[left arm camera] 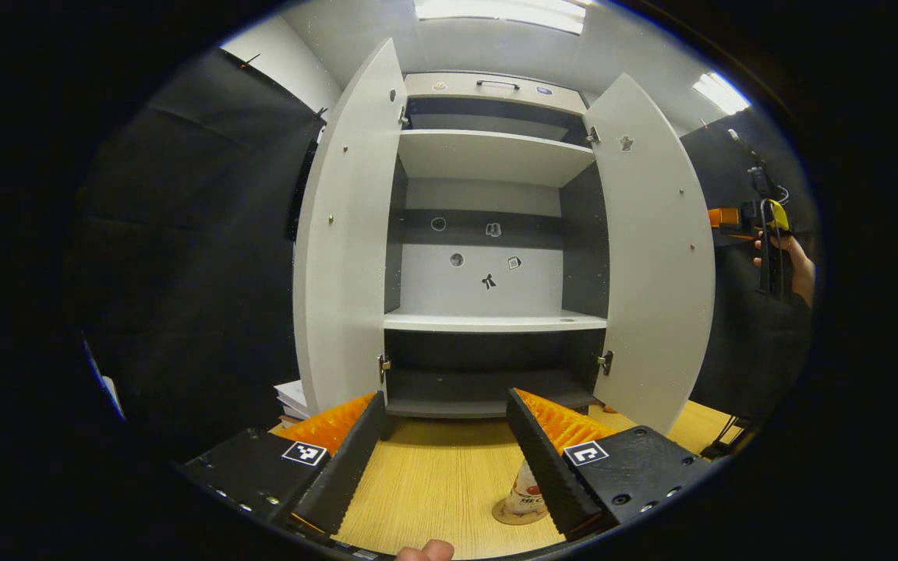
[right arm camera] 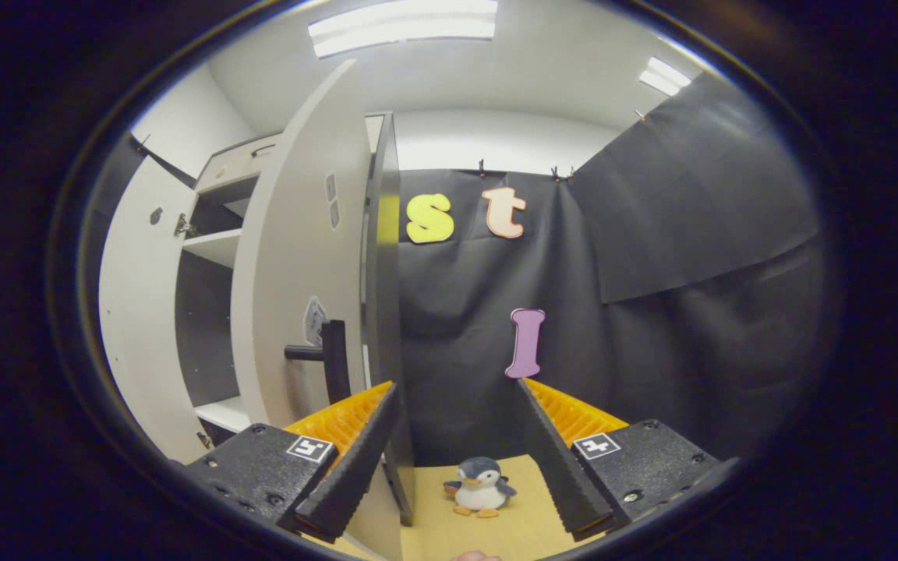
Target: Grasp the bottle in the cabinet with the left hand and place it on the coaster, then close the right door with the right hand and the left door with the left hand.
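The bottle (left arm camera: 525,492) stands upright on the round coaster (left arm camera: 505,516) on the wooden table; my left gripper's right finger hides part of it. My left gripper (left arm camera: 445,401) is open, holds nothing, and faces the white cabinet (left arm camera: 488,156). Both the left door (left arm camera: 344,234) and the right door (left arm camera: 655,257) are swung wide, and the shelves are bare. My right gripper (right arm camera: 457,387) is open and holds nothing. It sits just right of the right door's outer face (right arm camera: 301,265), near its black handle (right arm camera: 332,358). In the left gripper view, a hand holds the right gripper (left arm camera: 768,234) beyond the right door.
A small penguin toy (right arm camera: 480,485) stands on the table (right arm camera: 511,530) between my right gripper's fingers, farther off. The left door's inner face (right arm camera: 137,312) shows past the shelves. A stack of papers (left arm camera: 291,399) lies beside the left door. Black cloth hangs on both sides.
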Motion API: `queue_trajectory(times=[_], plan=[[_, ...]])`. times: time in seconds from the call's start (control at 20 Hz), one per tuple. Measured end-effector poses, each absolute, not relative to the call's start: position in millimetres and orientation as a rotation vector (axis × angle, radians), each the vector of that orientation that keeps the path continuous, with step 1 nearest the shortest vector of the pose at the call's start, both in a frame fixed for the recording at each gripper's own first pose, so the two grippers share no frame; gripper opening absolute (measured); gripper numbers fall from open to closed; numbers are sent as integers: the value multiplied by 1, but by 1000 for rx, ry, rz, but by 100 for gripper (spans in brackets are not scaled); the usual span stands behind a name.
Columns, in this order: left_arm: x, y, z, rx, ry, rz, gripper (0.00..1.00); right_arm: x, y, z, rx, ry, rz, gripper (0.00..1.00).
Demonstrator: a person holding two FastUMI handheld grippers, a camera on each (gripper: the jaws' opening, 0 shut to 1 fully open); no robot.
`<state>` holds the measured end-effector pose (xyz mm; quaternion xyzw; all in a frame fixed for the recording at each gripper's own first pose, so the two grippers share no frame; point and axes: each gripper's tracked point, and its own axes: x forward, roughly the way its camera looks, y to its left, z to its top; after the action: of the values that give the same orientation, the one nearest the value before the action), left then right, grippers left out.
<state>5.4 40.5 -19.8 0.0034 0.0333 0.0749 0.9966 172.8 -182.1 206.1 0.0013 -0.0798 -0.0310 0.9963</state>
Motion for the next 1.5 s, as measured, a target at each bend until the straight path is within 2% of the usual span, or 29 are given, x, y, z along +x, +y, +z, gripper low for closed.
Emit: queue_trajectory(times=[0.05,0.1,0.15,0.2,0.4,0.85,0.9,0.95,1.0,1.05,1.25,1.3,1.35,1.5], plan=[[4,42,-23,1,75,153,99,174,-180,206,0,-165,-65,96],[2,43,-26,-4,84,156,94,174,-177,204,0,-165,-62,96],[2,44,-27,-7,89,155,95,173,-173,204,4,-170,-50,94],[2,45,-28,-10,91,155,95,173,-168,203,16,-168,-36,97],[4,52,-23,3,75,159,94,168,-146,199,68,-167,7,95],[2,65,-20,-16,65,186,94,185,-28,188,32,-139,232,96],[0,67,-19,-11,63,193,94,190,-16,184,29,-127,256,90],[-2,69,-20,-10,64,198,94,194,-9,183,24,-122,259,96],[-4,72,-20,-10,65,204,94,197,-6,183,16,-124,253,93],[-6,73,-20,-10,67,210,94,197,-4,184,7,-127,250,98],[-9,78,-16,-11,57,216,94,180,-2,185,-1,-141,219,94],[-9,77,-15,-9,55,213,99,172,-3,184,-10,-142,207,98],[-8,77,-15,-6,54,209,95,163,-3,184,-21,-151,203,94],[-6,72,-13,0,51,190,94,131,-7,179,-53,-169,179,98]])
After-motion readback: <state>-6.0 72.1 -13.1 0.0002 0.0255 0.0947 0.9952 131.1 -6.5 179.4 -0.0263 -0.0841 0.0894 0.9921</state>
